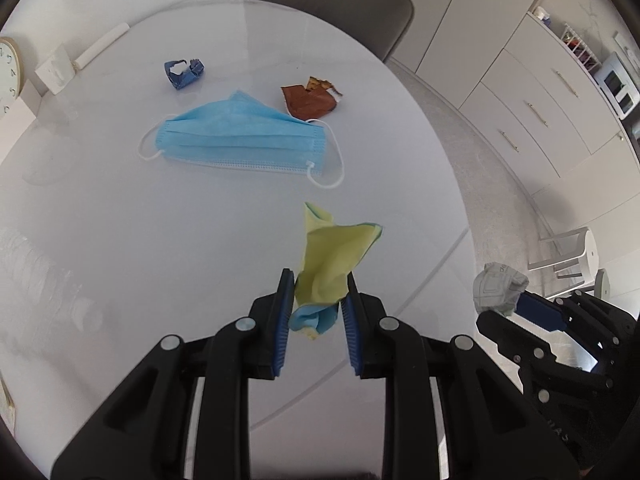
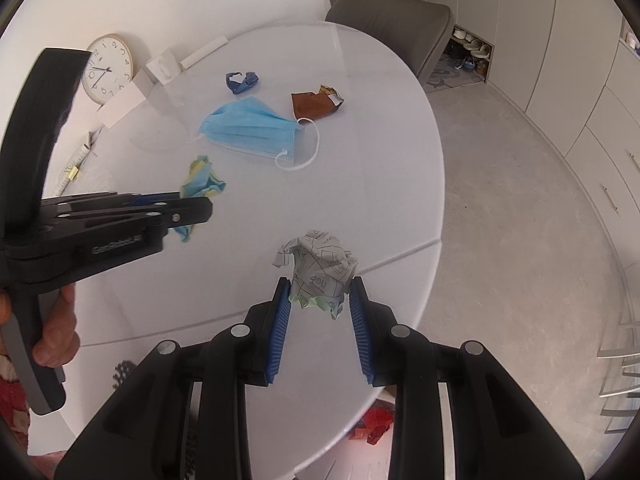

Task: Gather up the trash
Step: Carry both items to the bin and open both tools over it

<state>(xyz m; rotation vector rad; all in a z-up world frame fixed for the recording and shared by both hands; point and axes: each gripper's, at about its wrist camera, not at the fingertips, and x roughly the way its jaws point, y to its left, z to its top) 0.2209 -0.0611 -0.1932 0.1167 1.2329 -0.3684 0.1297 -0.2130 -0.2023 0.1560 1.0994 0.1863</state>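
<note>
The left gripper (image 1: 318,284) is pinching a crumpled yellow-and-blue wrapper (image 1: 330,258) between its 2 blue pads; the wrapper sticks out past the fingertips and hangs clear of the white table (image 1: 120,240). The right gripper (image 2: 322,286) is clamped on a crumpled ball of printed grey-white paper (image 2: 320,266), which bulges out above its fingertips. In the right wrist view the left gripper (image 2: 192,204) reaches in from the left edge, with the person's hand (image 2: 52,336) around its handle, well apart from the paper ball.

3 more pieces lie on the table beyond both grippers: a light blue face mask (image 1: 240,136) with white ear loops, a brown snack wrapper (image 1: 310,102) just beside the mask's far right corner, and a small crumpled dark blue wrapper (image 1: 184,73) farther back.

The table is round, glossy and white, with a seam across its near part. A grey chair (image 2: 392,20) stands at its far side. A round clock (image 2: 108,68) leans against the wall behind the table, beside what looks like a white mug (image 2: 162,65), though it is small and soft in the view. White drawer cabinets (image 1: 540,112) line the right wall over a pale grey floor (image 2: 520,200).
</note>
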